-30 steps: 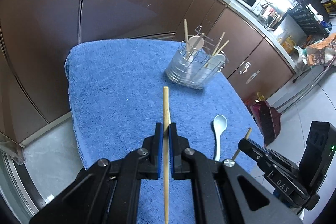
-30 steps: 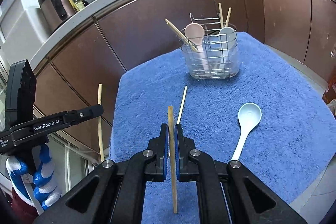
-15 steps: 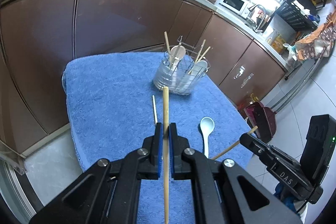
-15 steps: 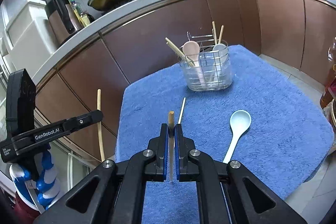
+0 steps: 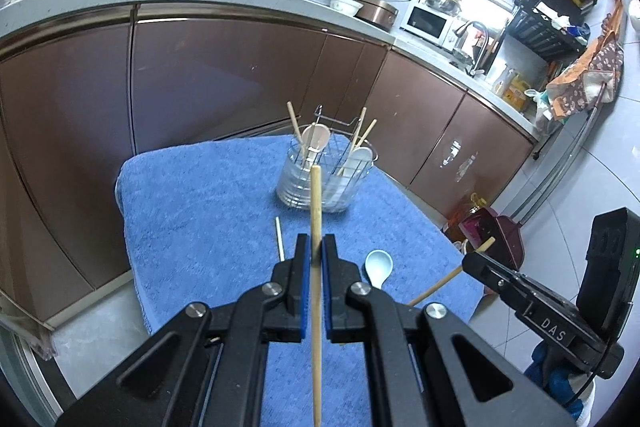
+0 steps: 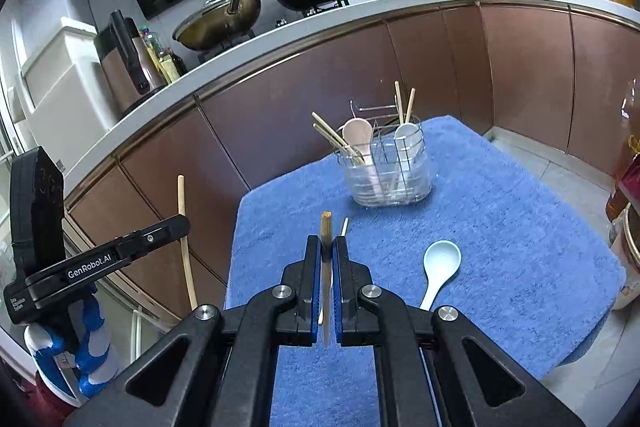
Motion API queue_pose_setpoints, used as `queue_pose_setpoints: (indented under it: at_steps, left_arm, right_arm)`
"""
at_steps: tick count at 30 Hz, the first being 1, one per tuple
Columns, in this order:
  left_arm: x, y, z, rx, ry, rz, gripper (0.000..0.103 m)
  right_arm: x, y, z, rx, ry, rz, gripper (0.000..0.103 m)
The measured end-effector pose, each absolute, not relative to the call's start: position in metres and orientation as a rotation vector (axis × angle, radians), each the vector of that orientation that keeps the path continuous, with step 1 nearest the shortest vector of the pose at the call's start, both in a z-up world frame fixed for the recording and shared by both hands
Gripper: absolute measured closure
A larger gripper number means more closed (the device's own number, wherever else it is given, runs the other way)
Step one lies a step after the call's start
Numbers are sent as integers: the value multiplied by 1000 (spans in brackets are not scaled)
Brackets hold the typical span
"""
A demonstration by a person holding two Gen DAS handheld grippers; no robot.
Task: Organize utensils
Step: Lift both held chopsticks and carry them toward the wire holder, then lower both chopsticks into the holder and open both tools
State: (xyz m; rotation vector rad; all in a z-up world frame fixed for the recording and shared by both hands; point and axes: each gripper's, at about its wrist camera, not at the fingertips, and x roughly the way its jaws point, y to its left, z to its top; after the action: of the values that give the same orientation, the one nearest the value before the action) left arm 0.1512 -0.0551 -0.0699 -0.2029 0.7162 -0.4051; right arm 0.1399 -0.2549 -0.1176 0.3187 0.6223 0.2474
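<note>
Pinching a wooden chopstick [image 5: 316, 227] between their blue pads, the fingers of the left gripper [image 5: 315, 251] hold it upright above the near part of the bench [image 5: 192, 211], which is covered by a blue towel; its tip overlaps the utensil holder [image 5: 324, 183] from the left wrist camera. The right gripper [image 6: 327, 251] has its fingers pressed onto a second chopstick [image 6: 326, 267], which stands nearly vertical between the pads and pokes out just above them. In the left wrist camera this right gripper appears at the bench's right edge with the stick angled out of it. A wire and clear plastic utensil holder stands near the far edge of the bench, holding a pink spoon [image 6: 357, 137], a white spoon [image 6: 405, 135] and several chopsticks leaning outward. A light blue spoon [image 6: 440, 263] lies flat on the towel toward the near right part of the bench, bowl pointing to the holder. A thin pale stick [image 5: 279, 239] lies on the towel just left of the left gripper's fingertips, between the grippers and the holder. Brown cabinets [image 6: 320, 99] stand behind the bench.
</note>
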Motion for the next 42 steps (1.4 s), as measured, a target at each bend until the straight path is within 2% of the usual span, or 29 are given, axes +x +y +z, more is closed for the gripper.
queue_pose_setpoints:
  at_steps: [24,35,42]
  left_arm:
    - [210,-101,-61,-179,659,-450,98]
    - [275,-110,-13,-266,478,-457,98]
    - [330,-123,-7,-294,368,-371,98]
  right_arm:
    - [186,-294,-101,369,553,269,97]
    - [226,-320,-45,350,398,270,98]
    - [274,-327,-29,314,344,247,98]
